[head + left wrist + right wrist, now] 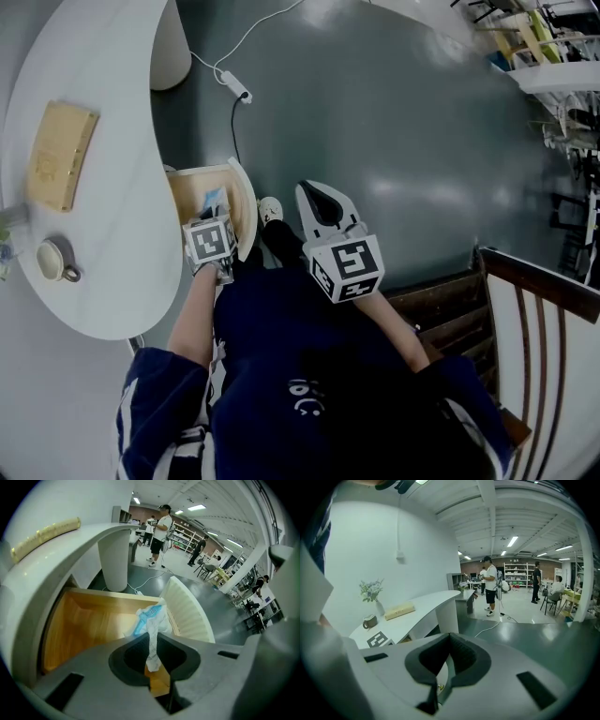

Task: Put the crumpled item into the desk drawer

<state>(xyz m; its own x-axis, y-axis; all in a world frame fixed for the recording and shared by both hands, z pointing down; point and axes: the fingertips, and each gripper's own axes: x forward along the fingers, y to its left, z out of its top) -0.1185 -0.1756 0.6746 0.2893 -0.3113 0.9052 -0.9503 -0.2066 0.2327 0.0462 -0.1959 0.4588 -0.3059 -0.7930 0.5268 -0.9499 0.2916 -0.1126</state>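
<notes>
The left gripper (pixel 152 638) is clamping its fingers (pixel 129 651) on the crumpled white-and-blue wrapper (pixel 149 620), dangling it over the open desk drawer (pixel 84 616) at 12 o'clock, release pending, while the right gripper (pixel 449 637) is idling at 3 o'clock, fingers together, empty.

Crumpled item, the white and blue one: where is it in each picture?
Head view: crumpled item left of middle, over the open drawer.
Left gripper view: centre, pinched by the left gripper.
Right gripper view: not in it.
Shared landmark: the tan box on the desk.
</notes>
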